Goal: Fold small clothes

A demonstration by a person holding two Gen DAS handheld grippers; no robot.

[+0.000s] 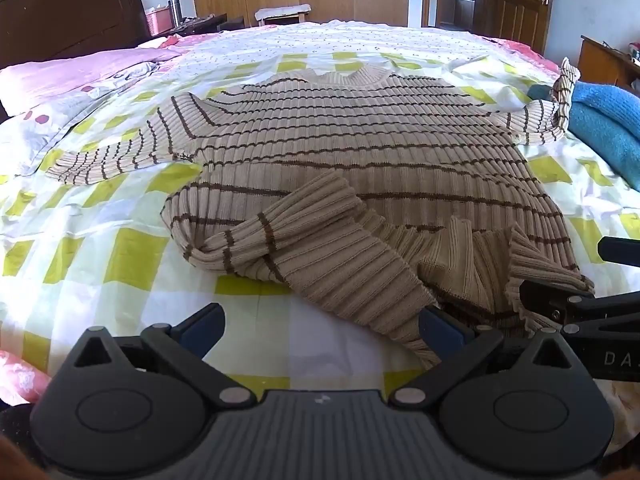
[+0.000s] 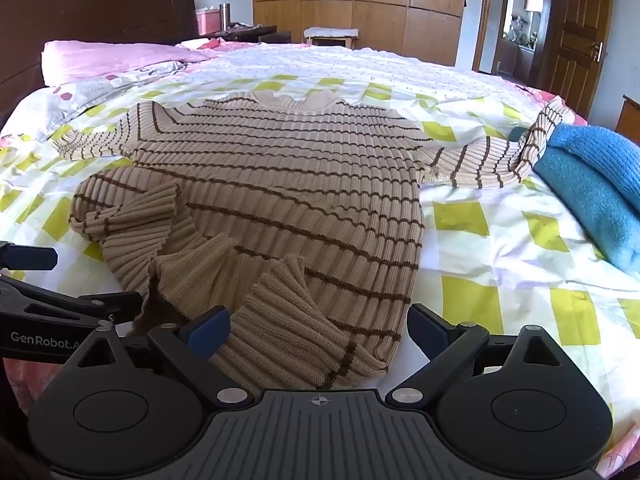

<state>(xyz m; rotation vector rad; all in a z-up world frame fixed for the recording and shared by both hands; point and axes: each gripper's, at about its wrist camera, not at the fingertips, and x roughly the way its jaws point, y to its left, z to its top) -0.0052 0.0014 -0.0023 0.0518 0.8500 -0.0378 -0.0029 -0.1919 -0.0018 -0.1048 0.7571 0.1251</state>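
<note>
A beige ribbed sweater (image 1: pixel 340 148) with thin brown stripes lies spread on the bed, collar at the far side and both sleeves out sideways. Its hem is bunched into folds at the near edge. My left gripper (image 1: pixel 324 326) is open over the bedsheet, its right finger touching the hem's left corner. In the right wrist view the sweater (image 2: pixel 280 184) fills the middle. My right gripper (image 2: pixel 318 328) is open with the hem's rumpled right corner lying between its fingers, pads not pressing. Each gripper appears at the edge of the other's view: the right gripper (image 1: pixel 562 270) and the left gripper (image 2: pixel 98 280).
The bed carries a white sheet (image 2: pixel 500 248) with yellow-green checks. A folded blue knit (image 2: pixel 592 188) lies at the right, under the sweater's right cuff. Pink pillows (image 1: pixel 80 76) and a dark headboard (image 1: pixel 68 8) are at the left. A wardrobe and a door stand beyond.
</note>
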